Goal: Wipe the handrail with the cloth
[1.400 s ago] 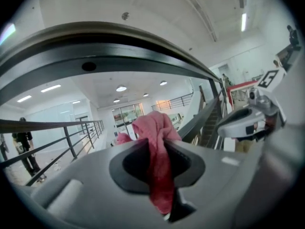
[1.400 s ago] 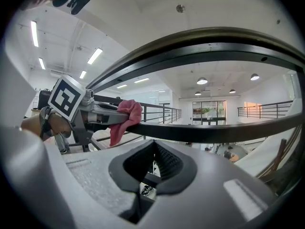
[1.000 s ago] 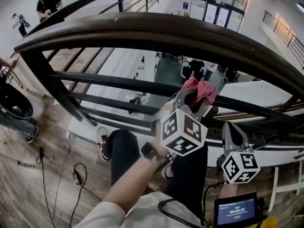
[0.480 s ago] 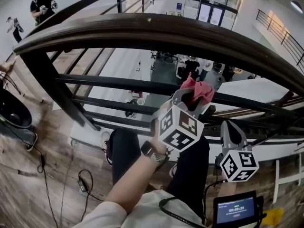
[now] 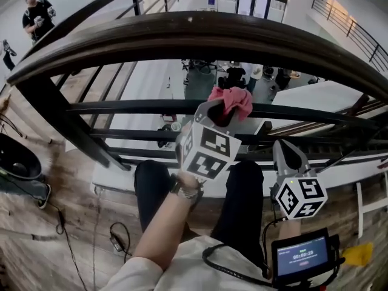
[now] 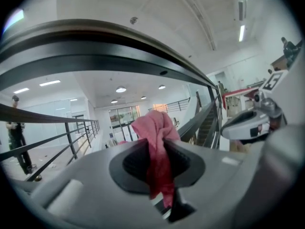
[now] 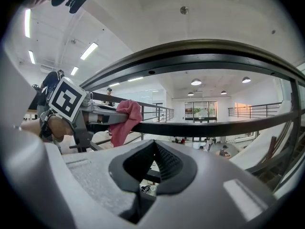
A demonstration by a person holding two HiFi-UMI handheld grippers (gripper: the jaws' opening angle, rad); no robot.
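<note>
Below the rail (image 5: 200, 38), running left to right overhead: cloth (image 5: 230, 102) pinched tight in left gripper (image 5: 219, 113), nearer. Lower, closed, empty: right gripper (image 5: 290, 157). Needs lifting up onto rail.

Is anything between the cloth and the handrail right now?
No. In the head view only open air separates the cloth from the handrail above it; the left gripper view shows the same gap.
</note>
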